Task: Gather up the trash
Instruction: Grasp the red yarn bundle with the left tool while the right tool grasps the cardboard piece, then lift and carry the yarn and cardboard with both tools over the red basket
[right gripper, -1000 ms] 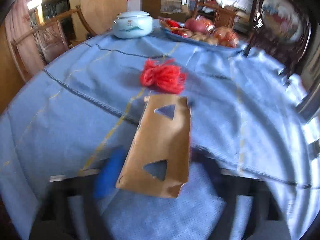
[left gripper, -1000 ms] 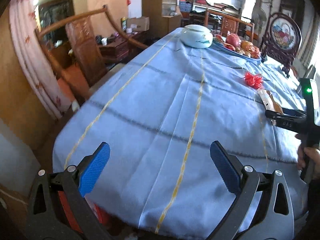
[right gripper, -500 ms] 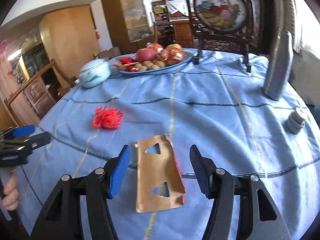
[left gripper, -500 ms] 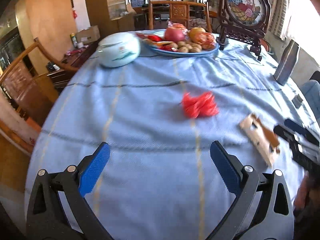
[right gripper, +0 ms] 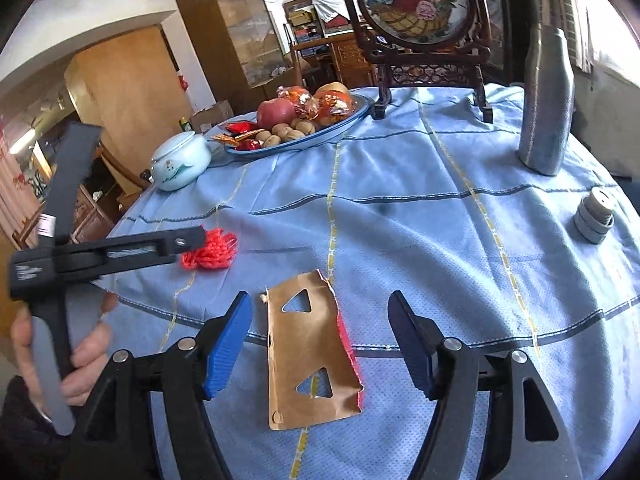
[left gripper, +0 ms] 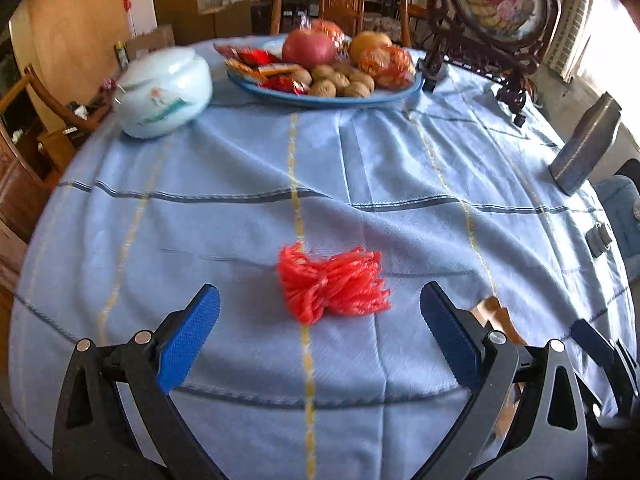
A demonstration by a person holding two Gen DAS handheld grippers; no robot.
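A red shredded plastic tuft [left gripper: 332, 282] lies on the blue tablecloth [left gripper: 240, 216], just ahead of my left gripper [left gripper: 320, 340], which is open and empty with the tuft between the lines of its fingers. The tuft also shows in the right wrist view [right gripper: 212, 250], partly behind the left gripper's arm [right gripper: 120, 254]. A torn brown cardboard piece [right gripper: 310, 356] with two triangular holes lies flat between the open fingers of my right gripper [right gripper: 320, 344]. Its edge shows in the left wrist view [left gripper: 494, 314].
A blue plate of fruit, nuts and wrappers [left gripper: 324, 68] and a pale lidded jar [left gripper: 162, 94] stand at the far side. A framed embroidery stand [right gripper: 420, 20], a metal flask [right gripper: 546, 100] and a stack of grey rings [right gripper: 596, 218] stand to the right. Wooden chairs ring the table.
My left gripper has swung right from the table's left edge and closed in on the red tuft. My right gripper has drawn nearer, around the cardboard. Both stay open.
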